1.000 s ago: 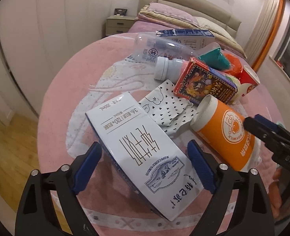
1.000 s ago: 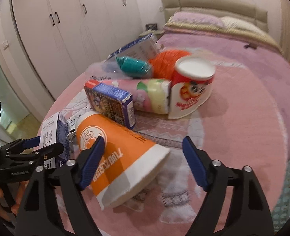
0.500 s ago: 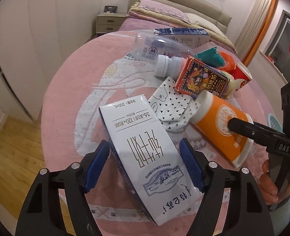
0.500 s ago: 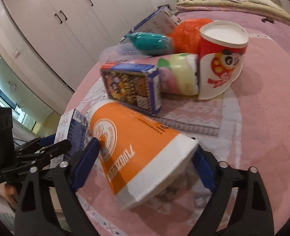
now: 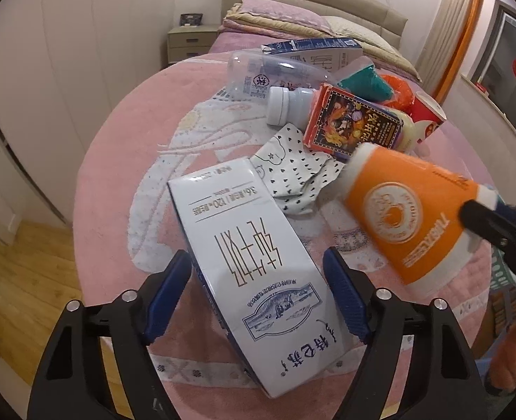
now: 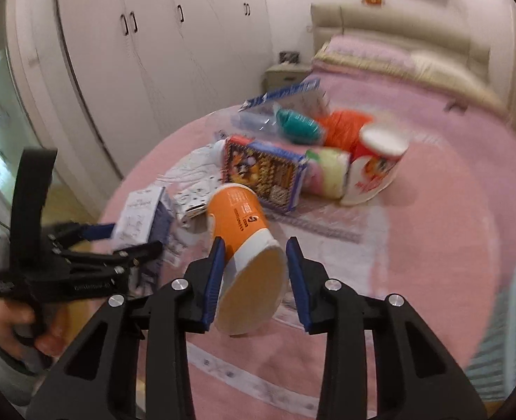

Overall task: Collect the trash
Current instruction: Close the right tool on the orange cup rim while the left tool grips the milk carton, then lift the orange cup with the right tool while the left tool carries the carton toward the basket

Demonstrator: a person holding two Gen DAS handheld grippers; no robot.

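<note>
A white milk carton (image 5: 258, 259) with blue sides lies on the round pink rug (image 5: 125, 175). My left gripper (image 5: 258, 290) is closed around it, blue pads against both sides. My right gripper (image 6: 256, 276) is shut on an orange paper cup (image 6: 244, 241) and holds it lifted and tilted above the rug; the cup also shows in the left wrist view (image 5: 408, 224). The left gripper and carton (image 6: 142, 217) appear at the left of the right wrist view.
More trash lies behind: a dotted paper wrapper (image 5: 292, 178), a dark snack box (image 5: 352, 126), a clear plastic bottle (image 5: 268, 77), a white-capped bottle (image 5: 285, 105), a red noodle cup (image 6: 376, 164), a teal bag (image 6: 298, 126) and an orange bag (image 6: 345, 126). A bed (image 5: 310, 28) and wardrobes (image 6: 153, 52) stand beyond.
My right gripper closed on the orange cup and lifted it off the rug. My left gripper narrowed onto the milk carton.
</note>
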